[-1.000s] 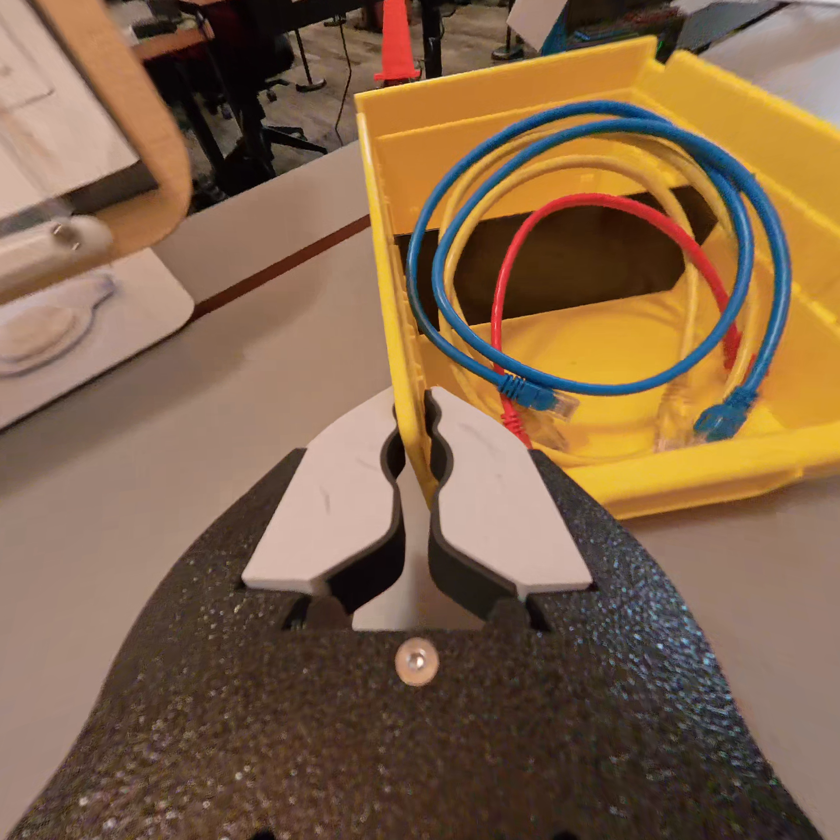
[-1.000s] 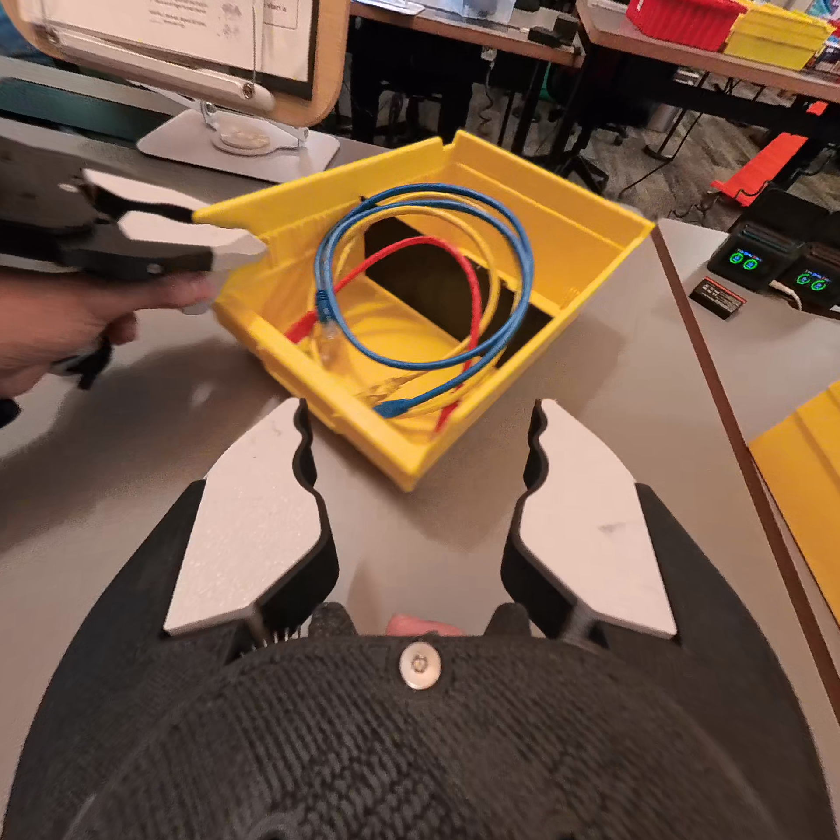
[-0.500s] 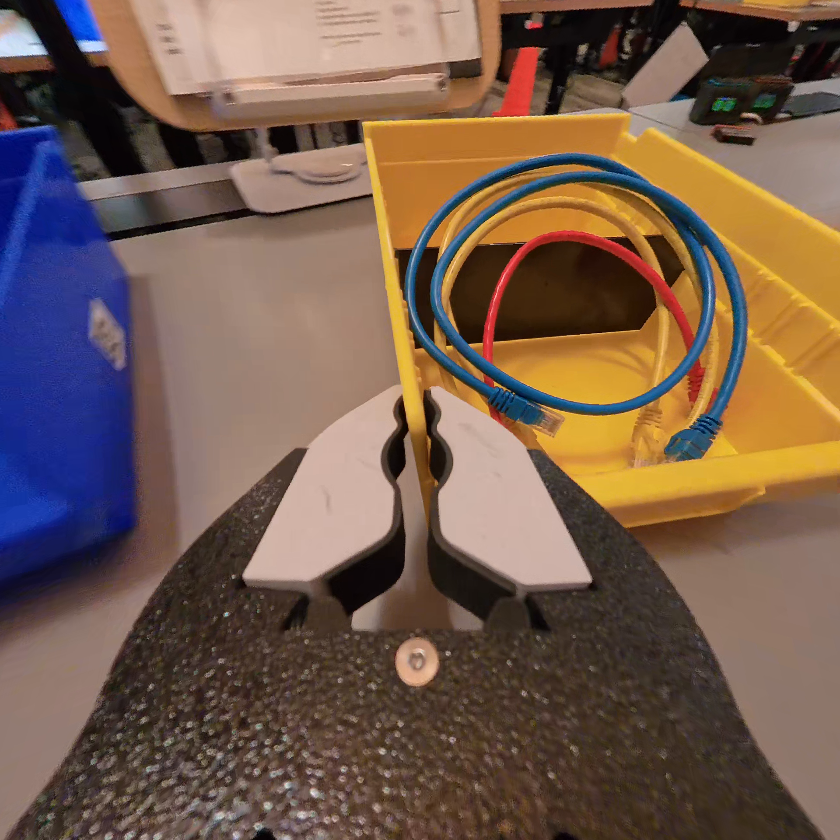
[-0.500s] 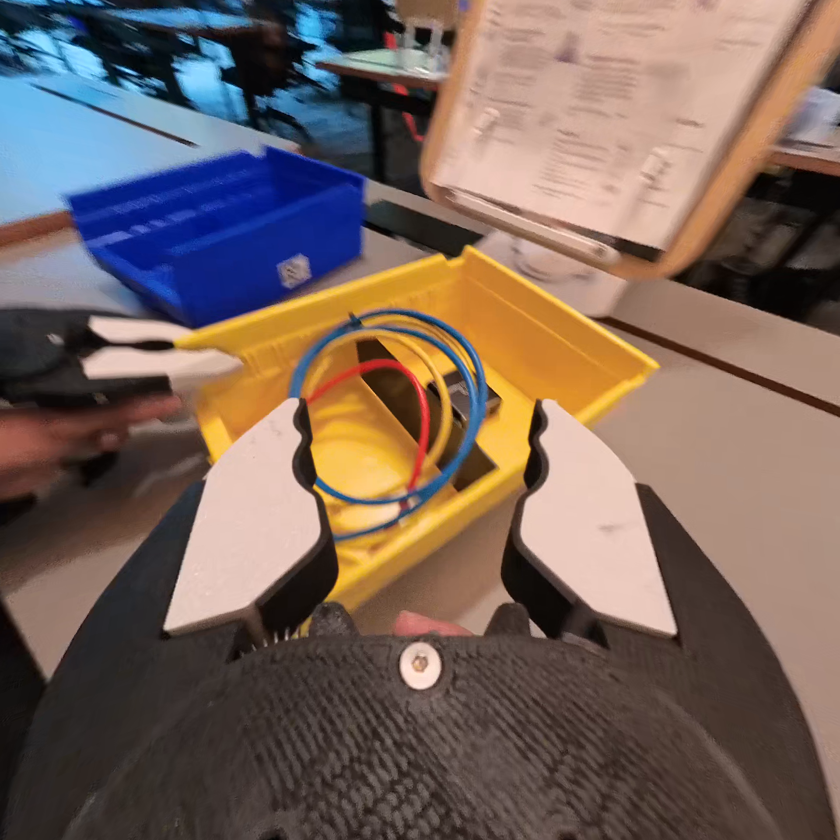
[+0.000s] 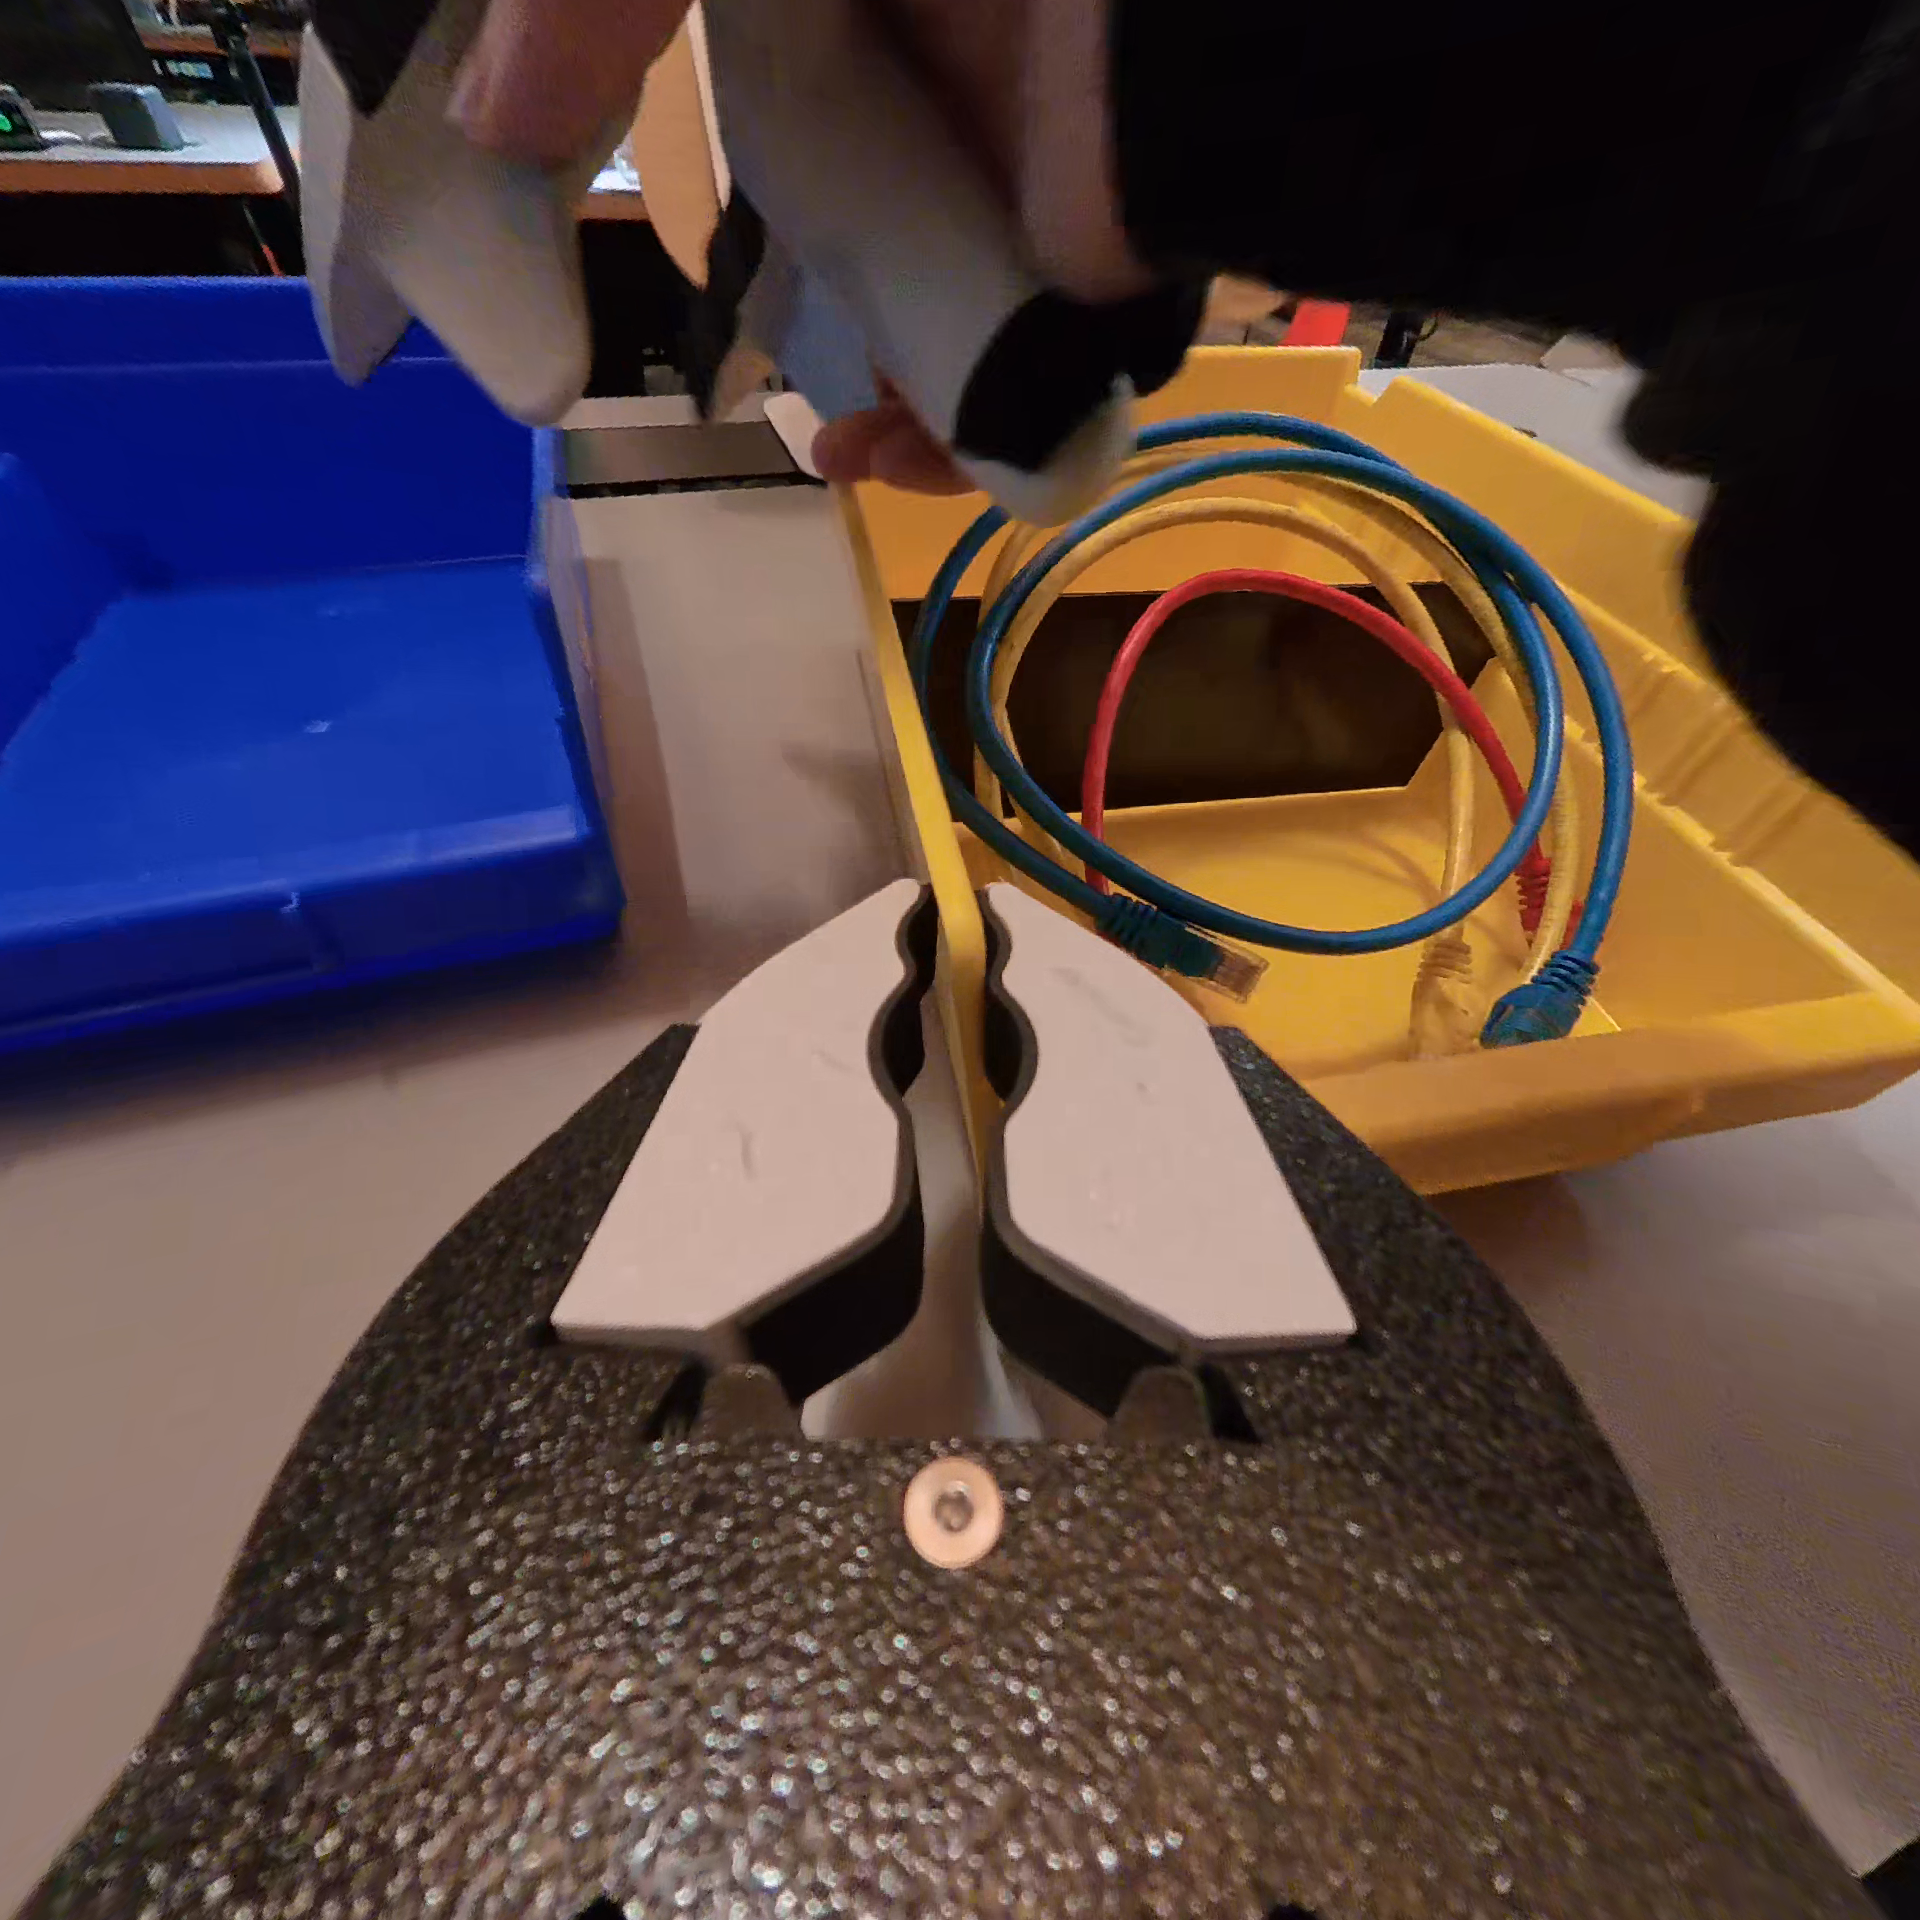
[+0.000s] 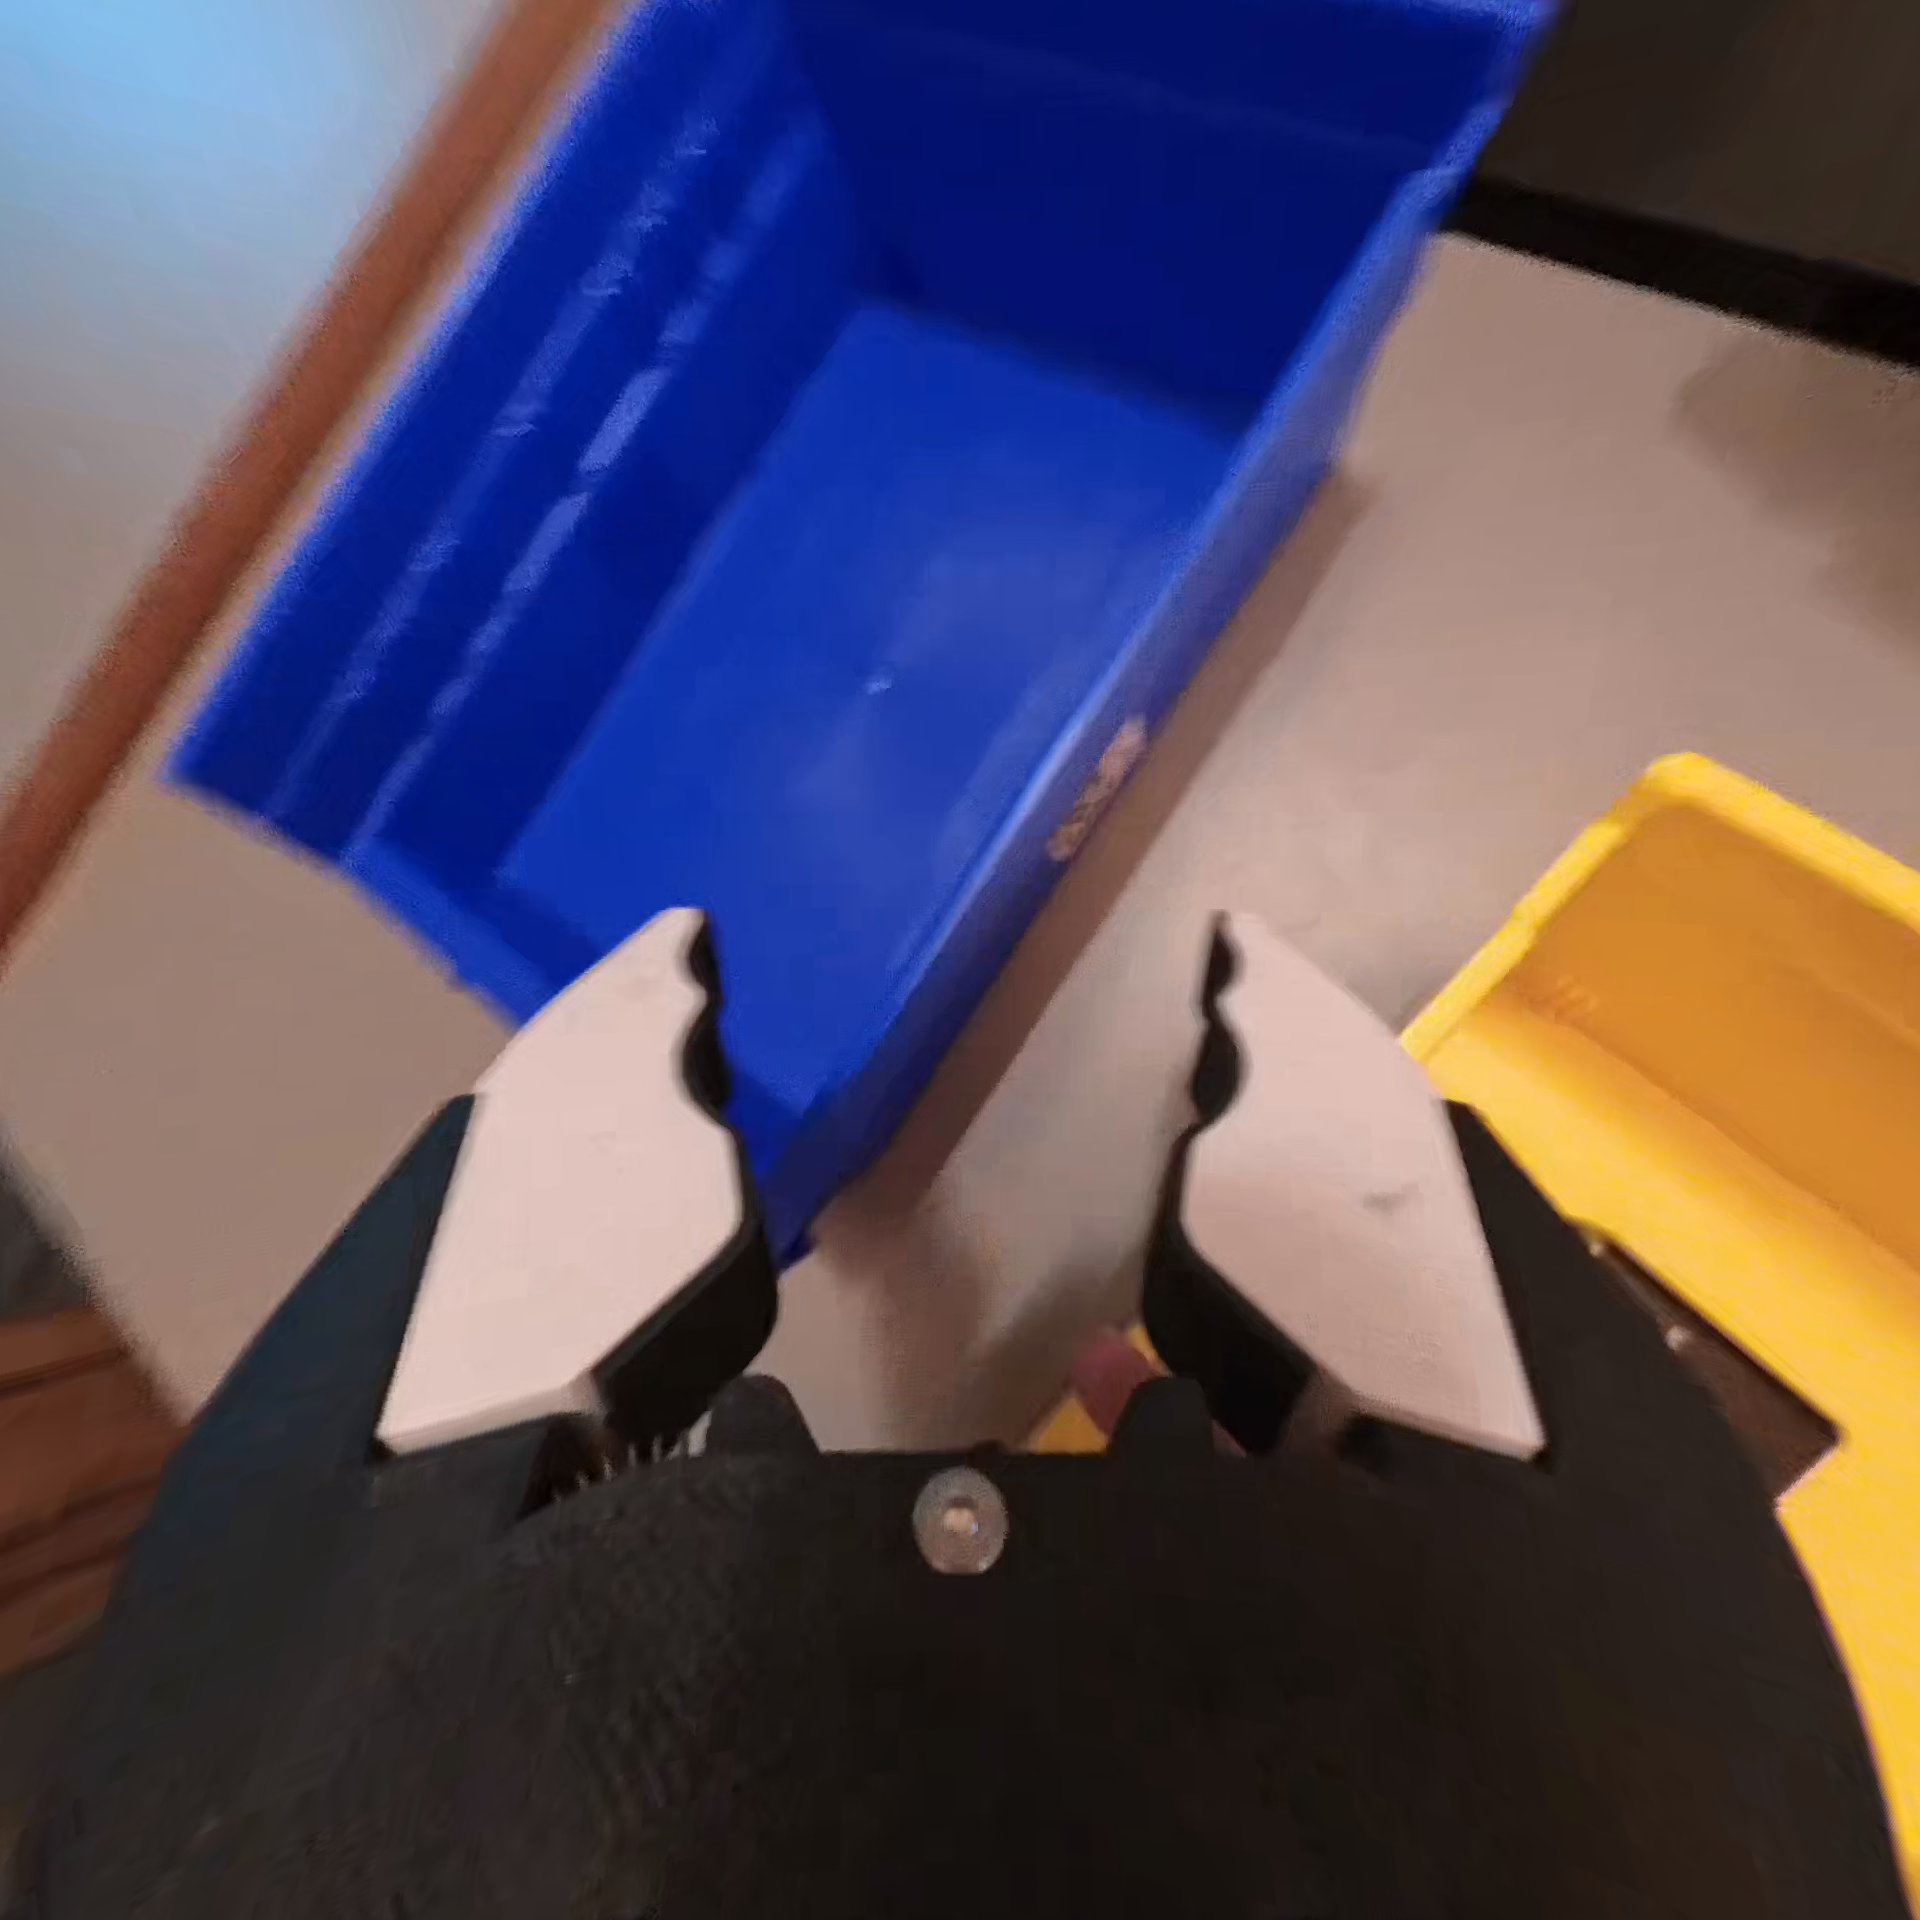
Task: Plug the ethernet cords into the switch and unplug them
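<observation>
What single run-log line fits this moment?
left gripper: shut on yellow bin wall | right gripper: open over blue bin | cords: in yellow bin

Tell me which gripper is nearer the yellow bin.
Left. The left gripper is clamped on the yellow bin side wall; the right gripper hangs open above, towards the blue bin.

Left claw (image 5: 956, 935) pinched nearly closed; right claw (image 6: 961, 966) spread wide.

Blue (image 5: 1558, 727), yellow (image 5: 1460, 831) and red cords (image 5: 1299, 613) lie coiled together.
</observation>
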{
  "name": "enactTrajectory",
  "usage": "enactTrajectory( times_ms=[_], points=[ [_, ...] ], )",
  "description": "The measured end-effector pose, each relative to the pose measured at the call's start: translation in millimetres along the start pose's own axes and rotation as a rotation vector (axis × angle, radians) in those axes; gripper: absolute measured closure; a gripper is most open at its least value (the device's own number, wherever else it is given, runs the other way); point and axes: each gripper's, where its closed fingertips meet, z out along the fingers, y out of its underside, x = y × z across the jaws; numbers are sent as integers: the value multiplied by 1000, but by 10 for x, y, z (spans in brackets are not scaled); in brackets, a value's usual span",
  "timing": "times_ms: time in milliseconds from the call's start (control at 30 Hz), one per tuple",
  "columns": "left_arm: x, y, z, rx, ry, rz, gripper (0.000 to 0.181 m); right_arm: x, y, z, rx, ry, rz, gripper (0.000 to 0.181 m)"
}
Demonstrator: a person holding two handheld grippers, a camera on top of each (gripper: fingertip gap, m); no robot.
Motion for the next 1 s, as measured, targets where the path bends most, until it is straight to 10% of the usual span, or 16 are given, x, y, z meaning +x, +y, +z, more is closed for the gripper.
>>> enactTrajectory(
  times_ms=[167,333,633,1000],
  points=[
    [-129,3,-38,6,0,-42,176,167,-191,253,-19,175,-70,87],
    [-190,0,-44,10,18,-98,177,-237,-398,275,37,18,-50,127],
    [-191,4,-45,7,30,-81,176,66,-337,540,-68,238,-95,166],
    [-219,3,-47,8,50,-101,176,241,-534,389,-128,239,52,151]
  ],
)
